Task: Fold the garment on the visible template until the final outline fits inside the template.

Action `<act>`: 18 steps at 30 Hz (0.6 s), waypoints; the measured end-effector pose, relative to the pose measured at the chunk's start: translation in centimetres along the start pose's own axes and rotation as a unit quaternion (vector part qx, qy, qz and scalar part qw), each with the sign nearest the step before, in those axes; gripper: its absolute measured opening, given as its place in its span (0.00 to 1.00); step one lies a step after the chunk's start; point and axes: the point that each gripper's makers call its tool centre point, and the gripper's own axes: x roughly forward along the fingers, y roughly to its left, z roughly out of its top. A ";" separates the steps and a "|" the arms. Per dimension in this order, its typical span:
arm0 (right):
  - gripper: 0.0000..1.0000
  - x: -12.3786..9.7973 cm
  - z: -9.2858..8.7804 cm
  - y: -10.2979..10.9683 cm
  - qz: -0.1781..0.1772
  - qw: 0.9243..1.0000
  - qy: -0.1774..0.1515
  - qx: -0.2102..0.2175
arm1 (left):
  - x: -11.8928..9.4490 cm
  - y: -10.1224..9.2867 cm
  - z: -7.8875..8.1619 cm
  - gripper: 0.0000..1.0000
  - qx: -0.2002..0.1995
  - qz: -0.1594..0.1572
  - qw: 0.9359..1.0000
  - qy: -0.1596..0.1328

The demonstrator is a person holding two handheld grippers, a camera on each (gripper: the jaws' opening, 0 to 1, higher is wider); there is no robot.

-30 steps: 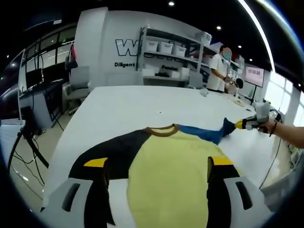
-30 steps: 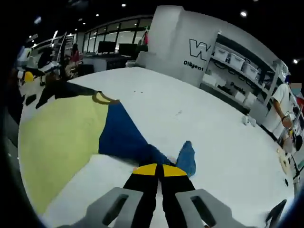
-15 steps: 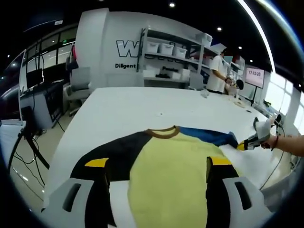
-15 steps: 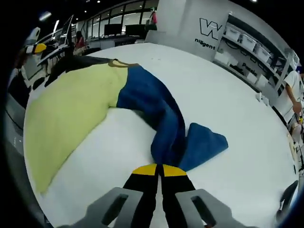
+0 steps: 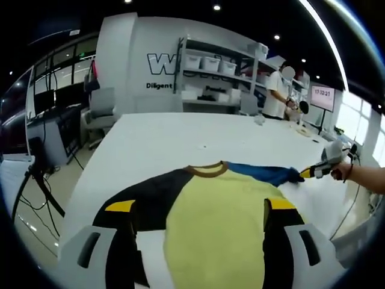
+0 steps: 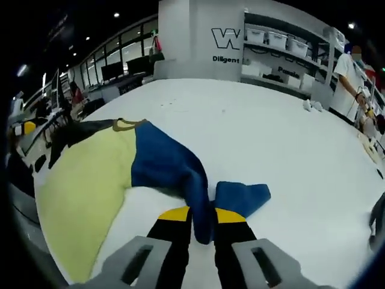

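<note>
One fold is barely begun: our right claw (image 6: pixel 203 226) is clamped on the garment (image 6: pixel 90 180)'s blue sleeve (image 6: pixel 171 171), our left claw (image 5: pixel 198 214) spread wide over its yellow body near the white surface (image 6: pixel 252 132)'s edge, holding nothing, and we see no template

White lettered wall (image 5: pixel 150 60), storage shelves (image 5: pixel 216 78), ceiling spotlights (image 5: pixel 216 7), big white table (image 6: pixel 271 138).
</note>
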 end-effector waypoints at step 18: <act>0.20 -0.6 6.3 -1.7 0.003 0.995 -0.072 0.074 | -0.1 0.5 0.1 0.87 0.005 0.005 1.000 0.005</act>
